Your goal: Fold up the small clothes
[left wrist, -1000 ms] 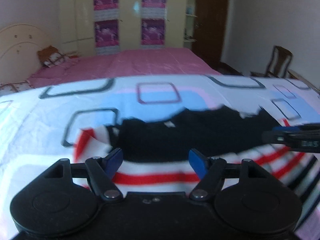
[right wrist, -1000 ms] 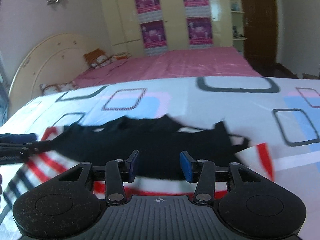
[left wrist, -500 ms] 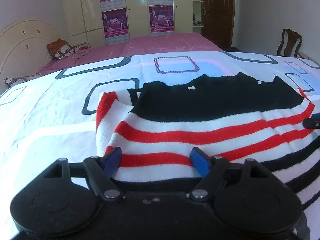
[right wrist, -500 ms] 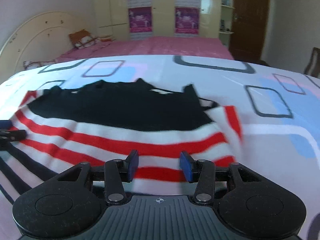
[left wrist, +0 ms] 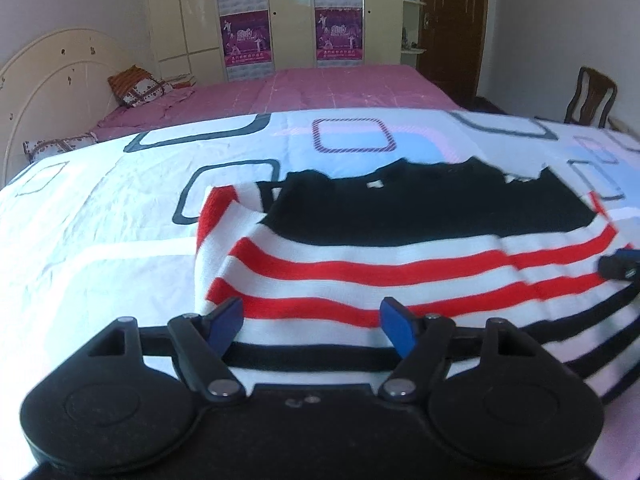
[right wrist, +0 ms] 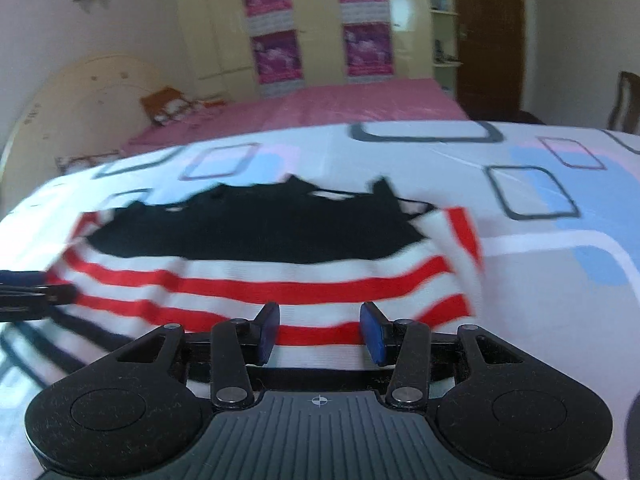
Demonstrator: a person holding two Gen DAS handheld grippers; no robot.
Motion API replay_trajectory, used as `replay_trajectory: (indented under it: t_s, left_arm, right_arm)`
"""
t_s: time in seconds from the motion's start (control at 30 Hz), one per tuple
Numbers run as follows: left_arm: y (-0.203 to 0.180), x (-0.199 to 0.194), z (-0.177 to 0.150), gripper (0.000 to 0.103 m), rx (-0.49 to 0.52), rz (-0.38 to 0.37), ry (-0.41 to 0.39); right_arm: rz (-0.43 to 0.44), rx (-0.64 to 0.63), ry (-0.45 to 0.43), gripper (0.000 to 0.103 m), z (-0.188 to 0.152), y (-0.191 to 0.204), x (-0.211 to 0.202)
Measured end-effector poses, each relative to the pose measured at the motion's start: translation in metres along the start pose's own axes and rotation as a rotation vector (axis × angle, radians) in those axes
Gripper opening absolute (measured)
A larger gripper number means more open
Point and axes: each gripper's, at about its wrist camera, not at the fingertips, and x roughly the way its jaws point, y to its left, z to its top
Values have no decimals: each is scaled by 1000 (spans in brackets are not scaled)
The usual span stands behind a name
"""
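A small knitted sweater (left wrist: pixel 400 256), black at the top with red, white and black stripes below, lies spread on a white patterned bedsheet (left wrist: pixel 100 248). It also shows in the right wrist view (right wrist: pixel 260 276). My left gripper (left wrist: pixel 312 324) is open and empty, its blue pads just above the sweater's lower left part. My right gripper (right wrist: pixel 320 330) is open and empty over the lower right part. Each gripper's tip shows at the edge of the other's view: the right (left wrist: pixel 620 268) and the left (right wrist: pixel 28 284).
A pink bed (left wrist: pixel 280 92) with a cream headboard (left wrist: pixel 52 76) and pillows stands behind. A wardrobe with purple posters (left wrist: pixel 244 36) and a brown door (left wrist: pixel 452 28) line the far wall. A wooden chair (left wrist: pixel 592 96) stands at the right.
Both grippers have risen and pulled back toward me, so more of the sweater's striped lower part shows. Both stay open and empty.
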Motion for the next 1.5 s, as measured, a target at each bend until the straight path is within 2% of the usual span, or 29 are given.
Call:
replay_trajectory:
  t_s: [0.13, 0.23, 0.33, 0.63, 0.87, 1.03, 1.2, 1.37, 1.5]
  left_arm:
    - [-8, -7, -6, 75, 13, -15, 9]
    - [-4, -4, -18, 75, 19, 10, 27]
    - [7, -2, -28, 81, 8, 12, 21]
    - [18, -8, -34, 81, 26, 4, 16]
    - [19, -7, -34, 81, 23, -4, 18]
    - [21, -14, -31, 80, 2, -13, 43]
    - [24, -28, -30, 86, -6, -15, 50]
    - [26, -35, -32, 87, -19, -26, 70]
    - [28, -39, -37, 87, -40, -36, 92]
  right_arm:
    - [54, -49, 9, 45, -3, 33, 1]
    - [50, -85, 36, 45, -14, 45, 6]
    - [6, -75, 64, 45, -27, 38, 8]
    - [-156, -32, 67, 45, -45, 3, -13]
    - [-196, -39, 65, 46, -50, 8, -13]
    - [-202, -41, 71, 46, -50, 9, -13]
    - [-207, -32, 99, 46, -40, 14, -16]
    - [-131, -30, 31, 46, -24, 40, -26]
    - [-84, -19, 42, 46, -20, 62, -10]
